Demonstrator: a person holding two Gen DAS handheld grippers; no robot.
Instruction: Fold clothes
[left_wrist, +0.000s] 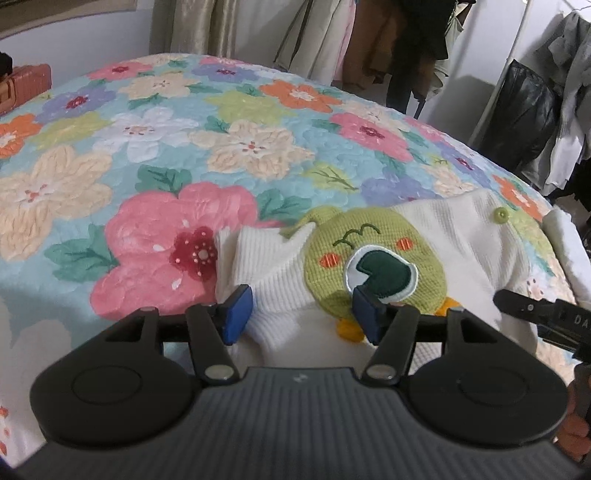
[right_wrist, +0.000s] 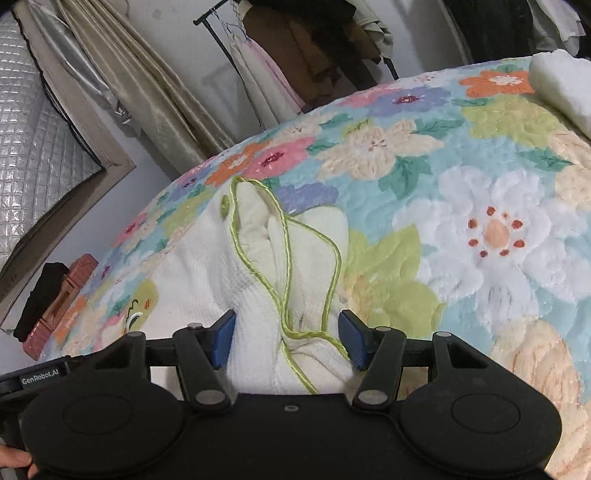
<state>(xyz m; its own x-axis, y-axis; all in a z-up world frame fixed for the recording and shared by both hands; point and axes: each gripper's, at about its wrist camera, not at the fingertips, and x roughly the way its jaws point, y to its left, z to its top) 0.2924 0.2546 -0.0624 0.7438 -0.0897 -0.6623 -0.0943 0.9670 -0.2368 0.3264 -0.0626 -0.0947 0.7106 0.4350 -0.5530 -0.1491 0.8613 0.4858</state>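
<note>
A small white knit garment (left_wrist: 469, 236) with a green duck patch (left_wrist: 373, 258) and a green button (left_wrist: 501, 214) lies on the flowered bedspread (left_wrist: 147, 147). My left gripper (left_wrist: 301, 314) is open, its blue pads on either side of the garment's ribbed hem and the patch's lower edge. In the right wrist view the same garment (right_wrist: 199, 266) shows its green-piped neck opening (right_wrist: 284, 236). My right gripper (right_wrist: 288, 338) is open, with the white cloth and green piping between its pads. The right gripper's black body (left_wrist: 543, 314) shows at the left view's right edge.
A folded white cloth (right_wrist: 561, 81) lies at the bed's far corner. A clothes rack with hanging garments (right_wrist: 295, 55) and curtains (right_wrist: 147, 92) stand behind the bed. An orange suitcase (left_wrist: 26, 86) sits beside the bed.
</note>
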